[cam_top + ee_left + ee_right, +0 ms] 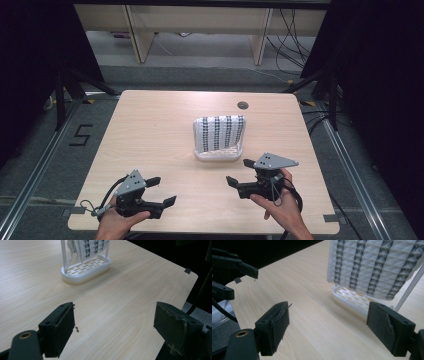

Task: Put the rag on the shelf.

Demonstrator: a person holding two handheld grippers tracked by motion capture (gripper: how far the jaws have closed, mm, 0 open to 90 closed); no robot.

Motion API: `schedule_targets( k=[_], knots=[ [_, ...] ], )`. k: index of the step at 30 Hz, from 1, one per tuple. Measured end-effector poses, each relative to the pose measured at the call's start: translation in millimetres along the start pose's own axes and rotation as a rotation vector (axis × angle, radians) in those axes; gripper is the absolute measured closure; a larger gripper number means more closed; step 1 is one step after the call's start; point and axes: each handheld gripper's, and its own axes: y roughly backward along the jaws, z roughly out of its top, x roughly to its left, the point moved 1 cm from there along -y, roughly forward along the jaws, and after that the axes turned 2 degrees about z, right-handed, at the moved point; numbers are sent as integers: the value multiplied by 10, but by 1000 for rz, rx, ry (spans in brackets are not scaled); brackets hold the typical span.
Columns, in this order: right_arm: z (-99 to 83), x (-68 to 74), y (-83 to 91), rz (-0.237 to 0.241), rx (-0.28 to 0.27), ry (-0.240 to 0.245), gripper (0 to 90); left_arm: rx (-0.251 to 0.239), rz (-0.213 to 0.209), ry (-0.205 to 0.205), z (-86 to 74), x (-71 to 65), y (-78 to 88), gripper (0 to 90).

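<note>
A white cloth with dark patterned stripes [220,131] hangs over a white rack with a slotted oval base [219,154] at the middle of the wooden table [150,130]. My left gripper [164,190] is held near the front left edge, open and empty. My right gripper [240,172] is open and empty, just in front of the rack's right end. In the left gripper view the rack [86,267] stands well beyond the wide-apart jaws [115,325]. In the right gripper view the cloth [372,265] and rack base [352,300] are close ahead, and the left gripper [234,267] shows at upper left.
A round cable hole [243,105] sits near the table's far edge. Dark curtains and stands flank the table, with wooden shelving [200,30] and cables behind. A "5" is marked on the floor [80,135]. The near right table corner [187,271] is in the left gripper view.
</note>
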Motion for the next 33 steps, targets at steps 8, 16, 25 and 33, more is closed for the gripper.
schedule_targets(
  k=[8, 16, 25, 33],
  knots=[
    [-163, 7, -44, 14, 18, -35, 195, 22, 8, -11, -95, -24, -1, 167],
    [-319, 0, -68, 18, 41, -43, 195, 33, -1, -13, -186, -67, -37, 167],
    [-497, 47, -120, 35, 67, -45, 193, 54, 3, -9, -337, -72, -34, 167],
    [-641, 112, -168, 52, 108, -44, 190, 109, 14, -45, -482, -93, -43, 167]
  ],
)
